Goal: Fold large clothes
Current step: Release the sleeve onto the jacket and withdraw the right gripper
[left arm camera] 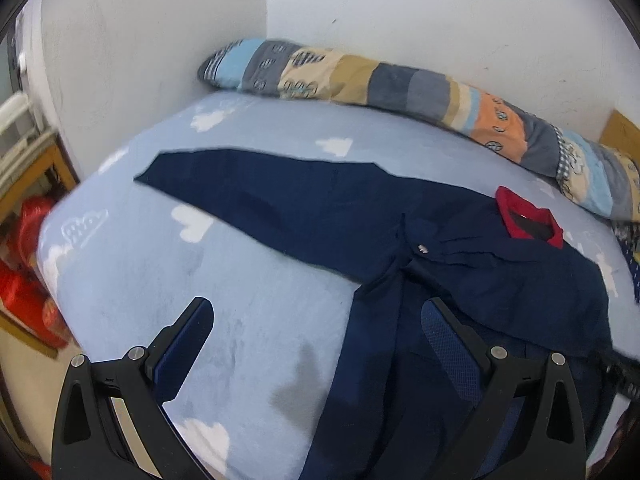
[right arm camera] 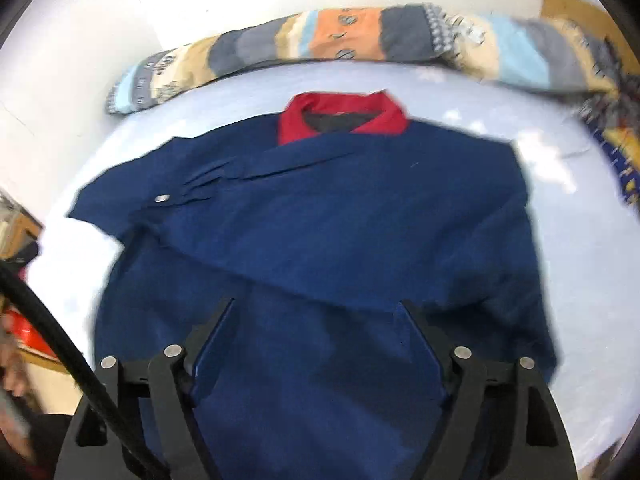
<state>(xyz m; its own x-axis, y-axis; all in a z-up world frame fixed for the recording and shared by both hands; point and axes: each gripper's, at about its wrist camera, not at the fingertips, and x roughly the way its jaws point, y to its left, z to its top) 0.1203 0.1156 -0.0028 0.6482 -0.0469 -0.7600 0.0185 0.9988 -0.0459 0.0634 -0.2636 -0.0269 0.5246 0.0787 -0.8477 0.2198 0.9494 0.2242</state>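
A large navy garment [right arm camera: 320,232] with a red collar [right arm camera: 344,118] lies flat on the light blue bed sheet [left arm camera: 256,308]. In the left wrist view the garment [left arm camera: 460,280] has one long sleeve [left arm camera: 256,192] stretched out to the left, and a metal snap [left arm camera: 422,249] near the chest. My left gripper [left arm camera: 318,312] is open and empty, over the garment's left edge. My right gripper [right arm camera: 318,312] is open and empty, above the garment's lower body. The right sleeve seems folded over the body.
A long patchwork bolster [left arm camera: 400,84] lies along the white wall [left arm camera: 440,8] behind the bed, also in the right wrist view [right arm camera: 360,36]. Red items [left arm camera: 28,264] and a wooden frame sit off the bed's left side. A black cable [right arm camera: 60,340] crosses the lower left.
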